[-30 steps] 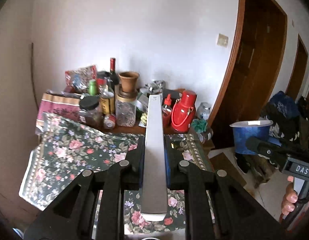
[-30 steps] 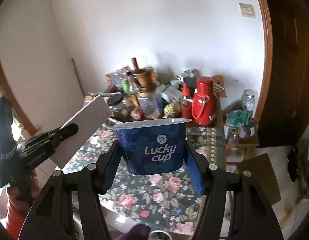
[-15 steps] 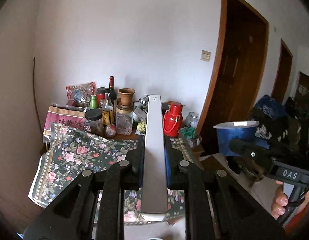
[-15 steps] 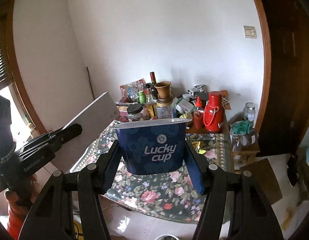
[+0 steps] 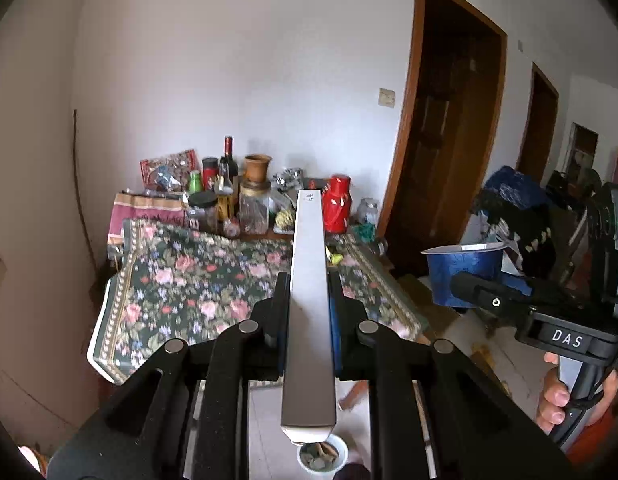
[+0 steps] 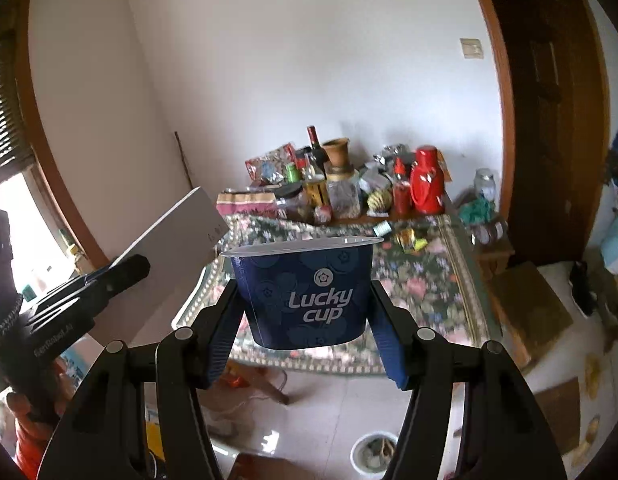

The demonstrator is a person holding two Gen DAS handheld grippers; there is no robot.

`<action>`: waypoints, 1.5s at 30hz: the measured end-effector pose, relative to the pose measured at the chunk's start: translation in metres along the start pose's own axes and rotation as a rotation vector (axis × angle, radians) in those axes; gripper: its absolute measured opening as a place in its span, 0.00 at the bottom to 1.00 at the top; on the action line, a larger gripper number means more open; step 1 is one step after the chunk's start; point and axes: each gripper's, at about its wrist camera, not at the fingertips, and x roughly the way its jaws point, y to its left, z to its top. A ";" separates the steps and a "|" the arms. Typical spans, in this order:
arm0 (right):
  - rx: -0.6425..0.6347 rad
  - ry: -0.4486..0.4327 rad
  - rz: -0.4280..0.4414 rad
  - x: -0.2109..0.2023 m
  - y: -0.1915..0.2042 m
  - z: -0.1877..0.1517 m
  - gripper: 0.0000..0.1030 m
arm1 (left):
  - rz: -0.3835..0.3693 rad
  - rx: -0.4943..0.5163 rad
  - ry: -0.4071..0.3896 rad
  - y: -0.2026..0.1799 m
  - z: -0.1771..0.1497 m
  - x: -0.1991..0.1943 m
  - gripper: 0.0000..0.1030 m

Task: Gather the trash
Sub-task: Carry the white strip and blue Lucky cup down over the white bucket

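My left gripper is shut on a flat white box, seen edge-on and running away from the camera. From the right wrist view the same white box shows its broad face at the left. My right gripper is shut on a blue "Lucky cup" paper cup, held upright with a white rim. That cup also appears at the right of the left wrist view, in the right gripper held by a hand. Both grippers hang in the air, back from the table.
A table with a floral cloth stands ahead, its far end crowded with bottles, jars and a red flask. A few small wrappers lie on the cloth. A white bowl sits on the tiled floor. Brown doors stand at the right.
Both grippers have drawn back from the table with their loads; the table now looks smaller and farther, and the floor and a white bowl have come into view below.
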 end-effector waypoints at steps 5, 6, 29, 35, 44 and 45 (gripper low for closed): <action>0.046 0.050 -0.055 -0.012 0.000 -0.028 0.56 | -0.045 0.024 0.069 -0.008 -0.028 -0.006 0.15; 0.055 0.065 -0.066 -0.013 -0.001 -0.033 0.56 | -0.062 0.025 0.088 -0.010 -0.035 -0.005 0.15; 0.136 0.466 -0.132 0.086 -0.091 -0.172 0.56 | -0.029 -0.061 0.513 -0.028 -0.192 0.117 0.15; 0.100 0.524 -0.113 0.140 -0.119 -0.215 0.56 | 0.010 -0.117 0.609 -0.021 -0.258 0.169 0.15; 0.115 0.585 -0.046 0.207 -0.155 -0.264 0.71 | 0.058 -0.175 0.691 -0.011 -0.341 0.228 0.15; 0.112 0.600 -0.048 0.212 -0.157 -0.268 0.71 | 0.056 -0.184 0.703 -0.011 -0.351 0.235 0.15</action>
